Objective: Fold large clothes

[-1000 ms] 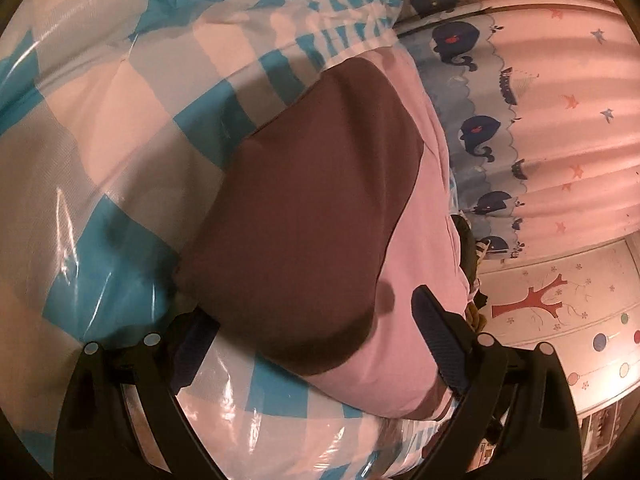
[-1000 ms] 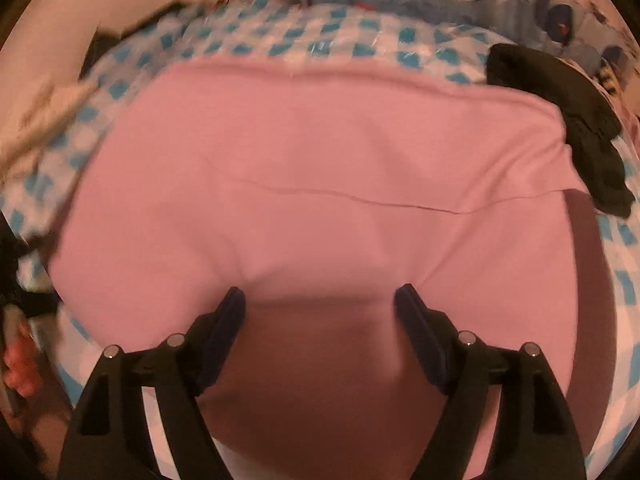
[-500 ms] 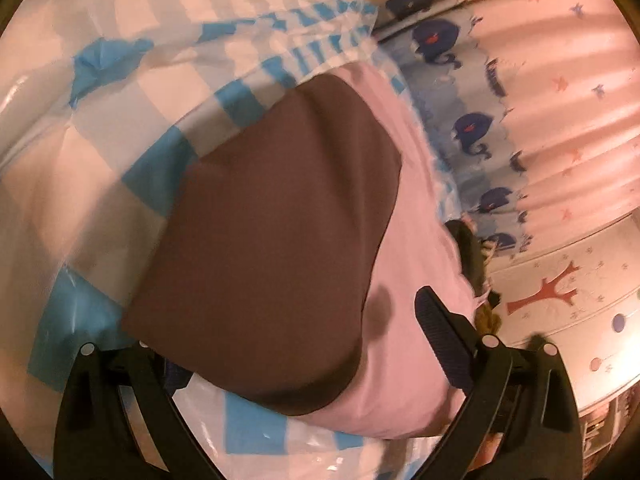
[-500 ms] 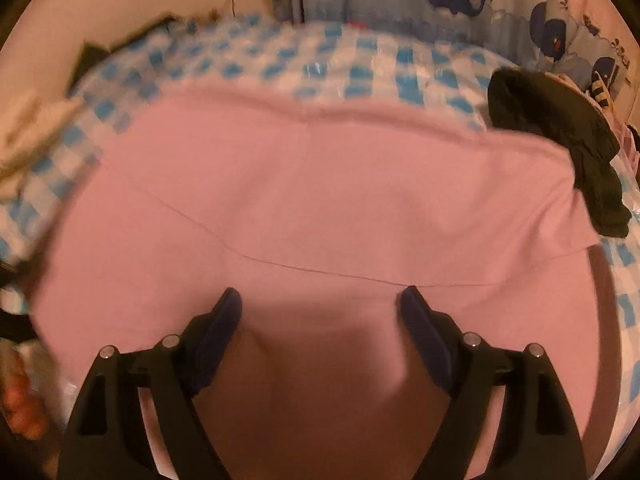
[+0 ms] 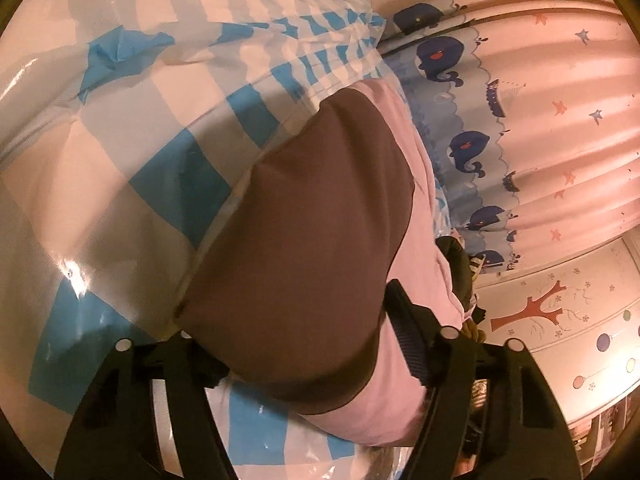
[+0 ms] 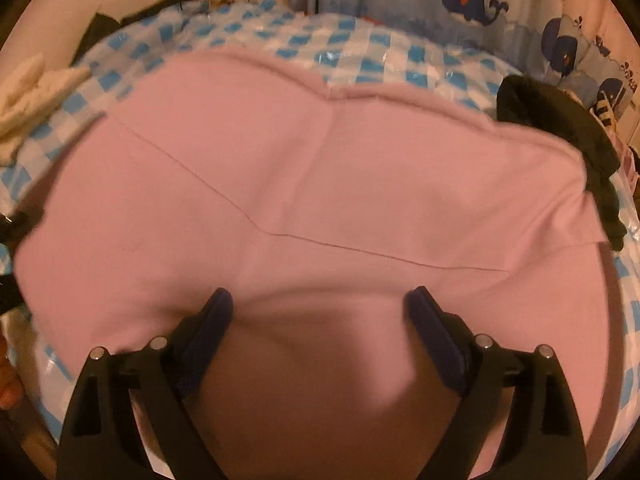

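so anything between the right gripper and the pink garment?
Nothing visible. The right gripper is open right over the pink garment, bare fabric between its fingers. The black clothing lies at the garment's far right edge, away from the gripper.

A home is showing here, likely a child's bedroom: a whale curtain [image 5: 472, 148] is hanging beside a wall [image 5: 560, 312] with tree and balloon decals, and a blue-checked cover [image 6: 360, 52] is lying under clothes, with a dark garment [image 6: 560, 128] piling nearby.

The pink garment [image 5: 416, 216] hides the left gripper's [image 5: 308, 344] near fingers (its left one).
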`<state>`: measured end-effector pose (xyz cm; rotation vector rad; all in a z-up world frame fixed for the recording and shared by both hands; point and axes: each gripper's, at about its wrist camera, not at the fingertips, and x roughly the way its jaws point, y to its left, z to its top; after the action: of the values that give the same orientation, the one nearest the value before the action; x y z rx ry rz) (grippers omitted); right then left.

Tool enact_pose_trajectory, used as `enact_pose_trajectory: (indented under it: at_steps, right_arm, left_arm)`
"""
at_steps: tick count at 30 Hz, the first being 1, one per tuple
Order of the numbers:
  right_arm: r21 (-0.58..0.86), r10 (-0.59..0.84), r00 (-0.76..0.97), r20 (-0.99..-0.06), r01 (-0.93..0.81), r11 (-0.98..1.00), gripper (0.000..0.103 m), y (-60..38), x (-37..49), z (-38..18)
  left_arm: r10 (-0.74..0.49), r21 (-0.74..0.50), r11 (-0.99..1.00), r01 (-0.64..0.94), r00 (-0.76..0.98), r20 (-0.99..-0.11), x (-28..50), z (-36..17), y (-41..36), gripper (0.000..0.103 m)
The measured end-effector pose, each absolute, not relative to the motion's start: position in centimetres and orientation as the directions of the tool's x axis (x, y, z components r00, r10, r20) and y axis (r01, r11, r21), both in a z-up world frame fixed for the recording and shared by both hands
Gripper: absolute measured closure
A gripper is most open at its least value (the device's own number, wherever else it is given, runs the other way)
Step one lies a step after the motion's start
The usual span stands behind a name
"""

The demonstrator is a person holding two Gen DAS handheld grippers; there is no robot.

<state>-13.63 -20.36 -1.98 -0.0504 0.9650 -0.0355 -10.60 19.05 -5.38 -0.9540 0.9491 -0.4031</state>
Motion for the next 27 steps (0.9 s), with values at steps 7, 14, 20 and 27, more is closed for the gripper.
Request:
enact_pose_trajectory:
  at_steps: [7,14,20,27]
  right_arm:
    - [-0.026,-0.035,0.608,-0.793,0.024,0.999,0.016,-21.3,-14.2,-0.1]
    - [0.012,-0.013,0.623,-0.782,0.037,0.999,0.016,-22.1,-14.5,0.5]
    - [0.013,-0.008,0.630,-0.777,0.029,0.999,0.015,-22.0,-14.7,-0.1]
    - [-0.079,-0.076,0.571,-0.818,0.020,0.997,0.012,-20.8,-13.6,-3.0]
  left_arm:
    - [-0.680,-0.843,0.518,-0.145,0.528,-0.509,-10.5,-6.5,19.6,0.035]
    - [-0.684,-0.840,0.518,-0.163,0.510,-0.521,-9.5,-6.5,19.0,0.018]
    - [-0.670,-0.820,0.557,-0.131,0.512,-0.537,-9.6,-6.2,18.4,0.019]
    - [-0.644,-0.775,0.632,0.007,0.560,-0.520,-10.4,-2.1,16.8,0.070]
